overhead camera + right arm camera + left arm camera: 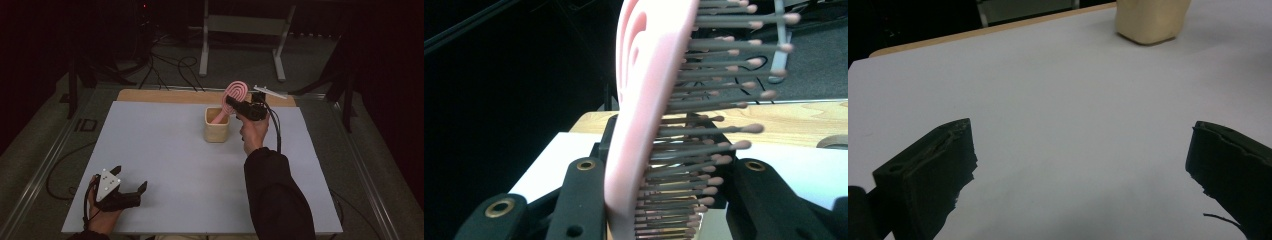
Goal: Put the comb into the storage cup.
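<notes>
Work in hand: a pink hairbrush [234,95] is being stood, handle down, in a cream cup [216,125] near the far middle of the worktop [165,165].
Right gripper [239,105]: held above and just right of the cup, its jaws pinching the brush head; in the right gripper view the pink back presses one jaw and the bristles [704,150] the other.
Hairbrush: tilted, head up and out over the cup rim, handle slanting down into the cup. Whether the handle tip touches the bottom is hidden.
Left gripper [131,192]: resting low at the near left corner of the worktop, jaws spread wide with nothing between them, well apart from the cup.
Step, as I judge it: placing is nearly done; the brush is in but not yet let go.
Next move calls for: lowering a touch until the handle seats, then parting the jaws gently and backing off upward, so the bristles do not snag and tip the light cup.
</notes>
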Tool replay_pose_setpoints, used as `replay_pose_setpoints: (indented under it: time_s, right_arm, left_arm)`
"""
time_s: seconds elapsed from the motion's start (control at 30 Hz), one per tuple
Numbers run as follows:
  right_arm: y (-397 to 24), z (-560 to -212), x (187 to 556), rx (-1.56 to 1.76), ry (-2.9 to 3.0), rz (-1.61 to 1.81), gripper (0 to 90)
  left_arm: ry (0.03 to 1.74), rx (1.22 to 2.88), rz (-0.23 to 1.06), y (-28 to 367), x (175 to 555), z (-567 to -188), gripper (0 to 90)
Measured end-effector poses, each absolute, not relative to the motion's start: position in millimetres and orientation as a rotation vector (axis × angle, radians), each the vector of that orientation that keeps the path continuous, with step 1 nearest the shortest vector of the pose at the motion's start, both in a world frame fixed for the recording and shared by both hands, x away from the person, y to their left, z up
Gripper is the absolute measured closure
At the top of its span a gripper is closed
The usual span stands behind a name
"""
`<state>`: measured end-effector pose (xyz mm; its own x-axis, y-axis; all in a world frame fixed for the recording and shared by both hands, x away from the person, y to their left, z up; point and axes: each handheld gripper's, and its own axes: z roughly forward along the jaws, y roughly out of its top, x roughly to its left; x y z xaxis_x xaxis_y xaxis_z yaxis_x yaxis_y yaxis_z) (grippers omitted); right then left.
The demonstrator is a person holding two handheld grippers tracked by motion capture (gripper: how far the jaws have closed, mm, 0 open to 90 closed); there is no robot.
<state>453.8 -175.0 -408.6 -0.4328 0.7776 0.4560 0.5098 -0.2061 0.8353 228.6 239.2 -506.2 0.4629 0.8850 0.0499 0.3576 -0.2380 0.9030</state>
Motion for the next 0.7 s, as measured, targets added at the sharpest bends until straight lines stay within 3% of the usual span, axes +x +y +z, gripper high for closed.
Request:
replay_pose_setpoints:
  time_s: [0.7]
  right_arm:
    - [-168.7,-415.7,454.6,1.517,1.848,1.659,63.8]
  left_arm:
    - [1.057,1.809,0.730,239.0,228.8,-506.6,0.3]
